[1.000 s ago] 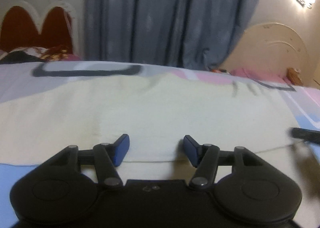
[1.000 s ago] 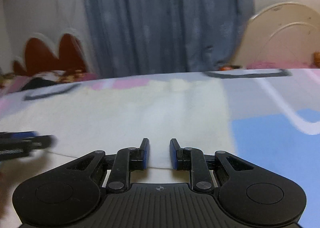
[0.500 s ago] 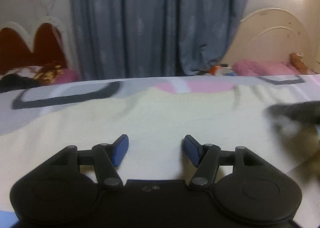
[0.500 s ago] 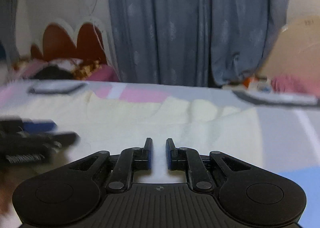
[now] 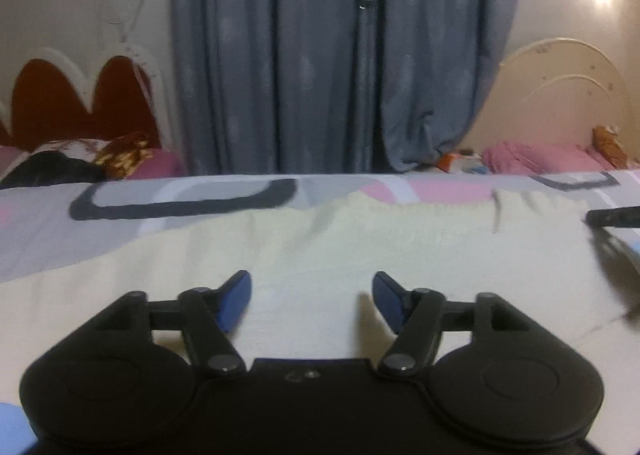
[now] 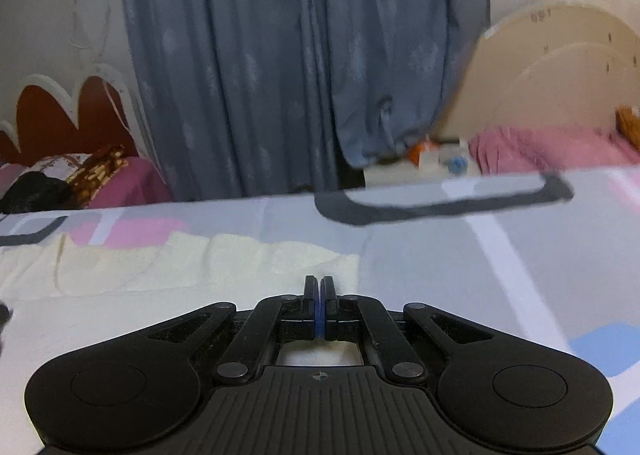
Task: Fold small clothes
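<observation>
A cream knit garment [image 5: 320, 255] lies spread flat on the patterned bedsheet [image 5: 180, 199]. My left gripper [image 5: 312, 295] hovers low over its near part, its jaws opening with only cloth below them and nothing between. In the right wrist view the garment [image 6: 180, 263] stretches left, and my right gripper [image 6: 319, 283] sits at its right end with the fingers pressed together. No cloth shows between the blue pads. The right gripper's tip [image 5: 612, 217] shows at the right edge of the left wrist view.
Blue-grey curtains [image 5: 340, 55] hang behind the bed. A red scalloped headboard [image 5: 80, 103] with pillows stands far left, a cream headboard [image 5: 560, 95] with pink bedding far right. Small items sit on a stand [image 6: 440, 159] between them.
The right gripper's fingers closed fully while it slid right, to the garment's right end. The left gripper's jaws spread a little wider and its view turned slightly.
</observation>
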The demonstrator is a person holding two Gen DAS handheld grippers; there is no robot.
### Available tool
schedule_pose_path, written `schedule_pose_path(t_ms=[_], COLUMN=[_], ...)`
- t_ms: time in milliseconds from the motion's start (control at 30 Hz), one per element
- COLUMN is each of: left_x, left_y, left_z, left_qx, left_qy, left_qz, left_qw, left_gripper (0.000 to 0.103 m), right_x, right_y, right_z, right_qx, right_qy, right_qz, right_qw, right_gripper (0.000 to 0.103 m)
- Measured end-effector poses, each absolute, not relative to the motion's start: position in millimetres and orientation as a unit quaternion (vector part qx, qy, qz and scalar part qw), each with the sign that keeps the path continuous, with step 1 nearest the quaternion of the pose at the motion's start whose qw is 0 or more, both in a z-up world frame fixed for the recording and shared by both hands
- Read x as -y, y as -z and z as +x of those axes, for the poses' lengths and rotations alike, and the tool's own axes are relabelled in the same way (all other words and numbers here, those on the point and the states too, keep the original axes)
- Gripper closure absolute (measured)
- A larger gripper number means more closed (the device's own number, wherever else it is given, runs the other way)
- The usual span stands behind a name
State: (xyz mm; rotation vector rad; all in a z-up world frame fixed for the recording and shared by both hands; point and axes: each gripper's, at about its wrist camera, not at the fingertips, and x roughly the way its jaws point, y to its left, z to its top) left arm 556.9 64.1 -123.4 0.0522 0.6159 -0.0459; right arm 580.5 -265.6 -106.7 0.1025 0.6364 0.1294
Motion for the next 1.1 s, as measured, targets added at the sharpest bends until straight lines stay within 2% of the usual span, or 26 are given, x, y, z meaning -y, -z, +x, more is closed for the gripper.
schedule_pose_path(t_ms=[67,467,567,633,733,800,900,967,1100], left_x=[-61.1,-72.9,-69.7,-66.1,-65.5,-66.2,-68.4,-68.9,-69.6], left_y=[133.4,130.4,122.3,129.8,135.2,127.5,122.0,129.4,135.1], left_z=[562.2,527.2,514.8,514.1,512.4,510.4,508.2,514.2,513.8], left_qx=[-0.33,-0.321,-0.302,-0.321,-0.326,-0.318,-0.304,-0.32,-0.326], left_qy=[0.02,0.01,0.02,0.024,0.02,0.017,0.02,0.019,0.022], left_qz=[0.026,0.033,0.029,0.033,0.037,0.039,0.034,0.03,0.03], left_qw=[0.943,0.947,0.953,0.946,0.944,0.947,0.952,0.947,0.945], left_gripper=[0.035,0.037,0.035,0.035,0.034,0.037,0.036,0.036,0.035], right_x=[267.3,267.6,267.7,263.1,260.6,262.6,269.0,263.5,242.2], right_y=[115.3,117.0,104.7,101.5,119.3,112.7,87.6,80.8,107.7], right_z=[579.1,501.7,489.4,481.5,482.0,474.7,453.6,451.6,474.2], right_qx=[-0.329,-0.335,-0.316,-0.31,-0.35,-0.332,-0.246,-0.234,-0.316], right_qy=[-0.062,-0.068,-0.072,-0.079,-0.076,-0.049,-0.004,-0.028,-0.056], right_qz=[0.062,0.021,0.046,0.048,0.038,0.034,0.048,0.056,0.02], right_qw=[0.94,0.939,0.945,0.946,0.933,0.942,0.968,0.97,0.947], right_gripper=[0.103,0.103,0.103,0.103,0.103,0.103,0.103,0.103,0.103])
